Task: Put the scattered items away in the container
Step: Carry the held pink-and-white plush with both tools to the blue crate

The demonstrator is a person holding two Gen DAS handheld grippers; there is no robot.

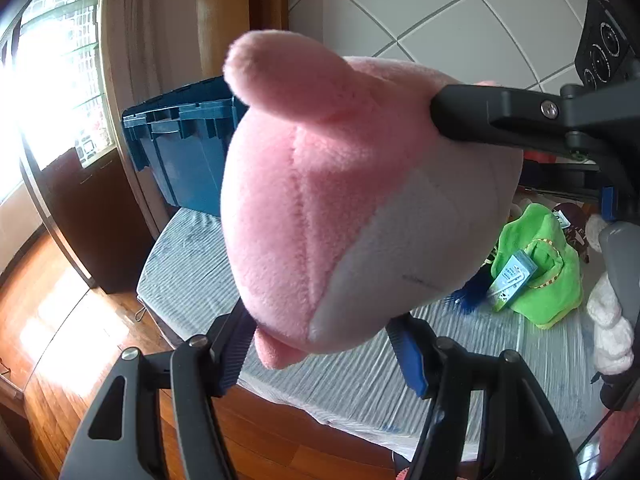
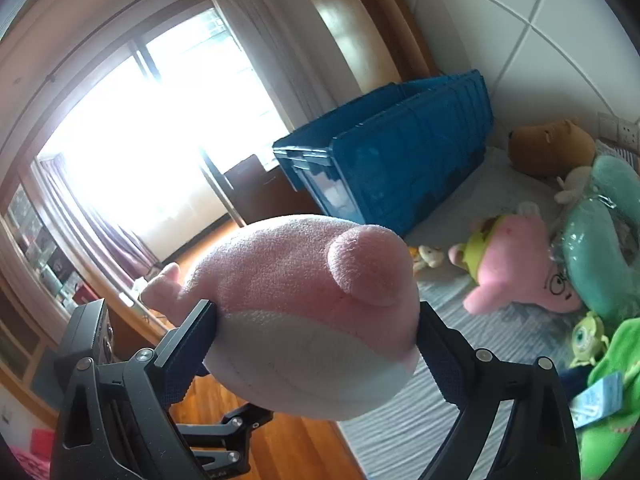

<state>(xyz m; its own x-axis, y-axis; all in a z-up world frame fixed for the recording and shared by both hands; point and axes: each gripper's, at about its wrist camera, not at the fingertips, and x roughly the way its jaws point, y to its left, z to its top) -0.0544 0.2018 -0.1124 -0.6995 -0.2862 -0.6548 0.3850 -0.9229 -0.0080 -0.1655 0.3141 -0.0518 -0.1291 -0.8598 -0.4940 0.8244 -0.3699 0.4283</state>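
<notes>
A large pink-and-white plush toy [image 1: 340,208] is being held aloft above the bed, filling the middle of both wrist views, its rounded pink limb [image 1: 276,76] projecting from the upper side. The left gripper [image 1: 320,344] is clasping the toy's lower end, its blue-padded fingers [image 1: 236,348] pressing into the plush from either side. The right gripper [image 2: 316,344] is clamping the toy's white belly across a wide span, its pads sinking into the fabric on both flanks; in the left view one of its black fingers [image 1: 480,116] is lying against the toy's upper right. Beyond the toy, a blue plastic crate [image 2: 400,160] is standing open at the far end of the bed against the tiled wall [image 2: 520,40], well apart from the held toy. The bed's grey striped cover [image 1: 192,264] is carrying the remaining scattered items: a bright green plush [image 1: 544,264] with a paper tag [image 1: 512,276], a pink plush figure with drawn glasses [image 2: 516,268], a teal cushion [image 2: 600,240], a brown bear [image 2: 552,148] and a small green one-eyed figure [image 2: 586,338]. A sunlit window [image 2: 160,140] with curtains is glaring on the left, above a wooden floor [image 1: 60,320].
</notes>
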